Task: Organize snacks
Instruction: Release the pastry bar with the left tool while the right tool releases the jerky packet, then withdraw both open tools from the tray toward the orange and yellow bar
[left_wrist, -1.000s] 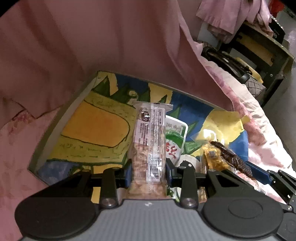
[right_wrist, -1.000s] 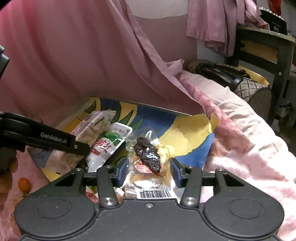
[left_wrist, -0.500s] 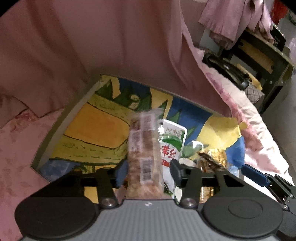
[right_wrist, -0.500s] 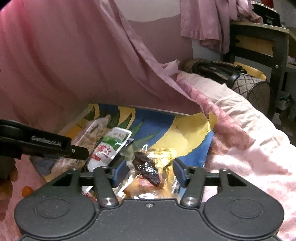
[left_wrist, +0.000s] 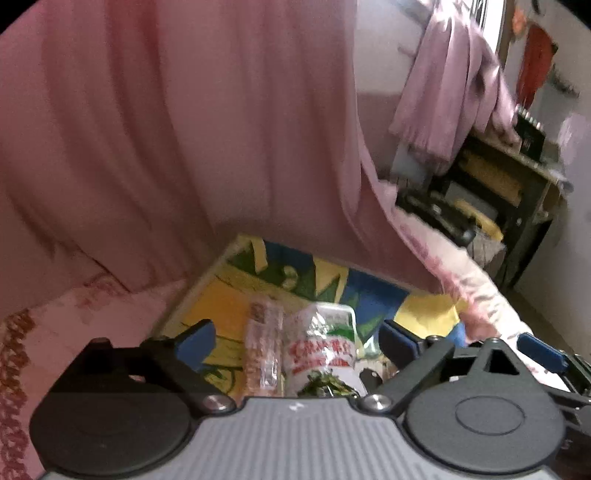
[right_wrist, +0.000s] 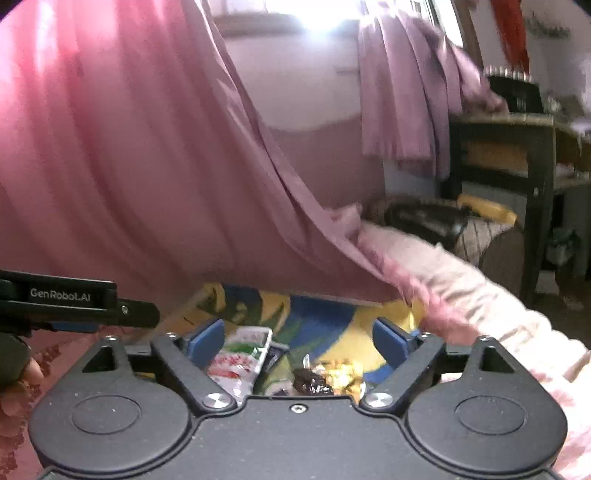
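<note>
A colourful yellow, blue and green tray (left_wrist: 229, 302) lies on the pink bed. On it lie a long clear cracker pack (left_wrist: 262, 350) and a white-green snack pouch (left_wrist: 321, 347). My left gripper (left_wrist: 297, 339) is open above them, holding nothing. In the right wrist view the same pouch (right_wrist: 240, 354) lies beside a clear pack with a dark dried snack (right_wrist: 314, 378) on the tray (right_wrist: 332, 321). My right gripper (right_wrist: 297, 334) is open and empty above them. The left gripper's arm (right_wrist: 74, 299) shows at the left.
A pink curtain (left_wrist: 184, 129) hangs close behind the tray. Pink bedding (right_wrist: 461, 295) rises at the right. A dark table (right_wrist: 517, 155) and a dark bag (right_wrist: 436, 221) stand beyond the bed at the right.
Both grippers opened and let go of their snack packs, which now lie on the tray. Both grippers pulled back and tilted upward.
</note>
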